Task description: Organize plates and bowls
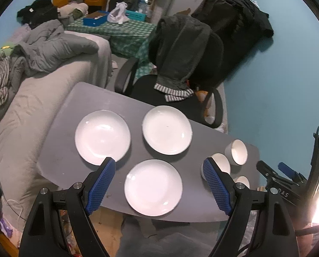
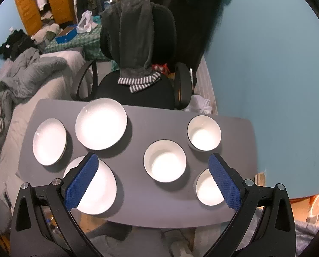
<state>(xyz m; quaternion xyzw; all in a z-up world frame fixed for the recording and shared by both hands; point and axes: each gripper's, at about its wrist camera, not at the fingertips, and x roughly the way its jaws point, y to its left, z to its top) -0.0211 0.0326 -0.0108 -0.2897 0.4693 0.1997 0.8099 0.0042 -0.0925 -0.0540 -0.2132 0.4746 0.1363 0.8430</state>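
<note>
A grey table point(image 2: 135, 194) carries 3 white plates and 3 white bowls, none stacked and none touching. In the right wrist view the plates sit on the left half: the far plate point(image 2: 101, 124) near the back edge, the left plate point(image 2: 49, 141) beside it toward the table's left side, and the near plate point(image 2: 99, 189) close to the front edge, partly hidden behind a blue finger pad point(image 2: 82, 181). The bowls take the right half – the mid bowl point(image 2: 165, 160) roughly central, the far bowl point(image 2: 204, 132) toward the back right, and the near bowl point(image 2: 207, 189) at the front right, half covered by the other pad. The right gripper point(image 2: 154, 167) hangs above the table with its jaws spread wide and nothing between them. The left gripper point(image 1: 159, 169) is likewise wide apart and holds nothing – it hovers over the plates, its pads framing the near plate from above without contact. Behind the table stands a black chair point(image 2: 138, 90) draped with a dark towel point(image 2: 135, 42), a bed point(image 1: 31, 111) with rumpled grey bedding lies to the left, and a blue wall point(image 2: 277, 75) closes the right side
</note>
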